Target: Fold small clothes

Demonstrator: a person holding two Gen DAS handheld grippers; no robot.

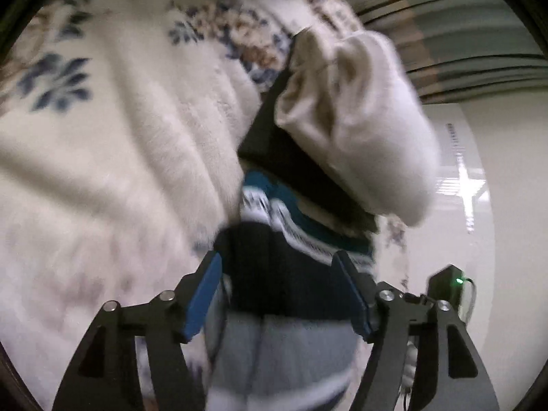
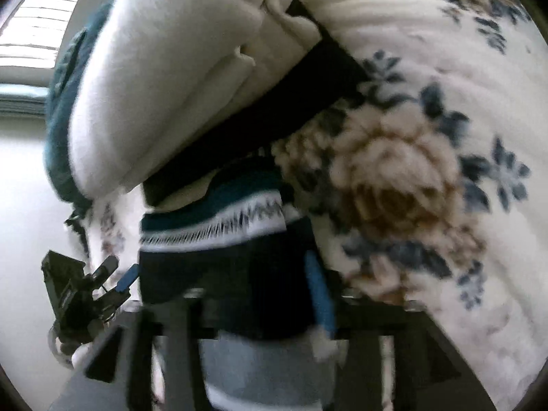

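A small knit garment with dark navy, white-patterned, teal and grey bands (image 1: 281, 274) lies between the blue pads of my left gripper (image 1: 281, 294), whose jaws stand wide apart around it. In the right wrist view the same garment (image 2: 226, 260) lies between the fingers of my right gripper (image 2: 226, 284); the view is blurred and the left pad is hidden by the cloth. A stack of folded clothes, white (image 2: 164, 78) over black (image 2: 260, 130), sits just beyond the garment. The left gripper also shows at the lower left of the right wrist view (image 2: 120, 281).
A fluffy white blanket with blue and brown flowers (image 2: 411, 171) covers the surface under everything; it also shows in the left wrist view (image 1: 120, 137). A white wall (image 1: 479, 205) and blinds (image 1: 462, 34) lie beyond. A black device with a green light (image 1: 448, 284) sits at the right.
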